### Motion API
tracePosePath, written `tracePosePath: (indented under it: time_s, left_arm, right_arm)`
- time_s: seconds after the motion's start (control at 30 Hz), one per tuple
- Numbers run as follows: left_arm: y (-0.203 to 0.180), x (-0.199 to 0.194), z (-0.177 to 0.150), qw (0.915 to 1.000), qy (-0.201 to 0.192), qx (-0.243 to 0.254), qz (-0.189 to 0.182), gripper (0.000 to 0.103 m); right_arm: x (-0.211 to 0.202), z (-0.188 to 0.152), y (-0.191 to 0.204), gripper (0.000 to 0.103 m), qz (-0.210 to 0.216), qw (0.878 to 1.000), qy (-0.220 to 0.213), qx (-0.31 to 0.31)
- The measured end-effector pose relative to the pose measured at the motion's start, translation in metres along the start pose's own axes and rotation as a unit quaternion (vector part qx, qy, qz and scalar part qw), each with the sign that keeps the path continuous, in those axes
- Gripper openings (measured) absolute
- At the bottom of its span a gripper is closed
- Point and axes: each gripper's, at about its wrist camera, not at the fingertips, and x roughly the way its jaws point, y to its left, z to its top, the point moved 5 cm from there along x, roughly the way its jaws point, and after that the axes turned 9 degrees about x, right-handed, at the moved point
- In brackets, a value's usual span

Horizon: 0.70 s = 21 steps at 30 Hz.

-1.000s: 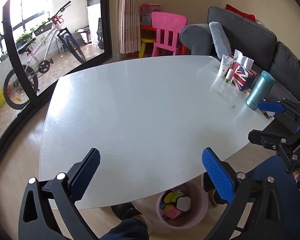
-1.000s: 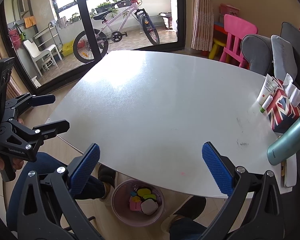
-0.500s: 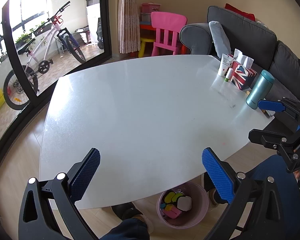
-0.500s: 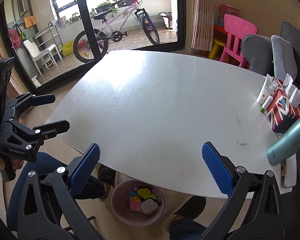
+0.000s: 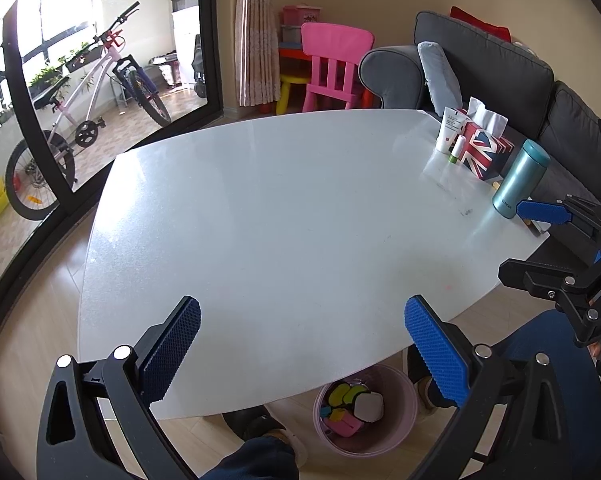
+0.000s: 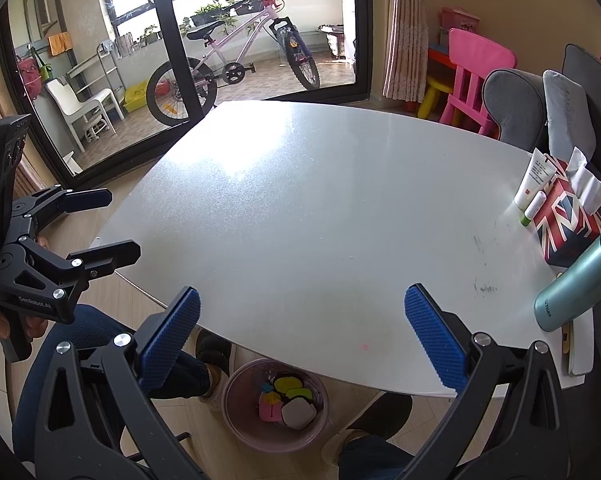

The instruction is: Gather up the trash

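The pink bin (image 5: 366,412) sits half under the tabletop (image 5: 280,220) in the left wrist view — its far rim is hidden, and the coloured scraps (image 6: 286,398) inside it are too small to name. Something flat lies behind the teal flask (image 6: 576,284) at the tabletop's corner, mostly covered, so I cannot tell what it is. The sofa (image 5: 500,64) and the bicycle (image 5: 76,128) are cut by frames and edges — print on the white tube (image 6: 534,178) is unreadable.
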Motion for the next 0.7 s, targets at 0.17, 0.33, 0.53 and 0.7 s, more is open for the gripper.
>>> tracePosePath:
  time_s: [0.17,0.33,0.53,0.7]
  left_arm:
    - [-0.0007,0.0013,0.0,1.0,0.001,0.0,-0.001,0.098]
    - [-0.0009,0.002,0.0,1.0,0.001,0.0,-0.001,0.098]
    - [-0.0019,0.0029,0.0005,1.0,0.001,0.001,-0.001,0.098]
    - [-0.0036,0.0039,0.0016,1.0,0.0,0.002,-0.002,0.098]
  right_arm:
    - [0.0005,-0.0001,-0.001,0.1,0.0,1.0,0.001,0.0]
    - [0.0003,0.0001,-0.0007,0.1,0.0,1.0,0.0,-0.001]
    - [0.0002,0.0001,-0.0006,0.1,0.0,1.0,0.0,-0.001]
    - [0.0002,0.0003,-0.0004,0.1,0.0,1.0,0.0,0.0]
